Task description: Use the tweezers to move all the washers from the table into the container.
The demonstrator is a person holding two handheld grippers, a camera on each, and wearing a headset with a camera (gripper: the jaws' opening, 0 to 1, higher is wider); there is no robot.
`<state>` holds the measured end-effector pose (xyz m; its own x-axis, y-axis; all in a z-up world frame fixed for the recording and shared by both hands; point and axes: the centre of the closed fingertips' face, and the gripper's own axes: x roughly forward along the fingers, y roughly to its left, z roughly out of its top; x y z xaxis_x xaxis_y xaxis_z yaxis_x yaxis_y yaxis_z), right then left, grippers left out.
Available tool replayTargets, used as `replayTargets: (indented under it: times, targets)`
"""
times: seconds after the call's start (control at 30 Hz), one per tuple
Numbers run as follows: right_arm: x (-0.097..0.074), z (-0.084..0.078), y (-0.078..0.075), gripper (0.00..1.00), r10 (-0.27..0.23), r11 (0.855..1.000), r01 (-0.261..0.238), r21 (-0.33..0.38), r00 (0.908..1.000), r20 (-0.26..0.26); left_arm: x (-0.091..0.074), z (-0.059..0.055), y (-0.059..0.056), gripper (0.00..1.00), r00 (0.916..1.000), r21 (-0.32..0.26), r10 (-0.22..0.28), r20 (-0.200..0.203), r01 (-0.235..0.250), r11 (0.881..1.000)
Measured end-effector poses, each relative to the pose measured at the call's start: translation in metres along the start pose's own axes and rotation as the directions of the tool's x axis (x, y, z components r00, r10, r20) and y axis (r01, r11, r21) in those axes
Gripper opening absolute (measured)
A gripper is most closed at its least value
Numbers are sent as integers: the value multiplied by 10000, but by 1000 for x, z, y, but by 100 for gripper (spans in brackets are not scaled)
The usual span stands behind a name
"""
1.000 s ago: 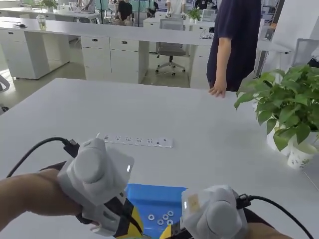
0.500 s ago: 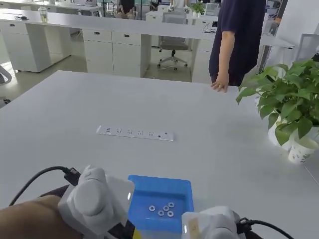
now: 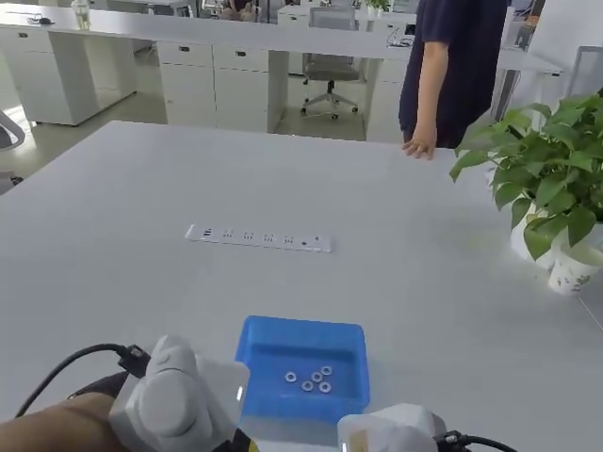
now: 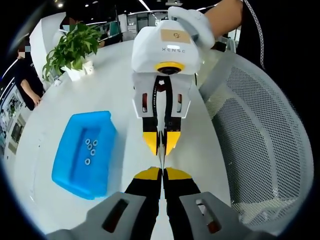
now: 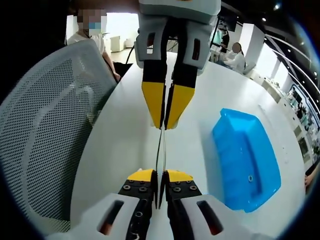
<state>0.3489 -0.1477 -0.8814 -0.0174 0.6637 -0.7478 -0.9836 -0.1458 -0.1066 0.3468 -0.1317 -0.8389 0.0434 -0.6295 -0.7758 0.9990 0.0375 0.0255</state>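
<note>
Left gripper view | left tongs [image 4: 161,173], right tongs [image 4: 161,142] tip-to-tip | both pinching tweezers [image 5: 160,150]

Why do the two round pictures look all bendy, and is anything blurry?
Left gripper view: the fisheye lens curves the table and mesh chair. Right gripper view: same bending, the blue container bulges, tweezers look sharp. Head view: straight lines, even light, washers clear.

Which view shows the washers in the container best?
The head view: it looks down into the container, so all five washers lie plain and apart on its floor. The left gripper view shows the five too, but off to one side and bent by the fisheye. In the right gripper view I make out one.
</note>
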Motion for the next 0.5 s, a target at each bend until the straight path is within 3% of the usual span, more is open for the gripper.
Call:
replayTargets:
  times: [0.5]
  targets:
    - [8,-2,2,12,221,9997,-221,138,9998,12,4,-10,-2,5,10000,-521,44,40,-42,9986]
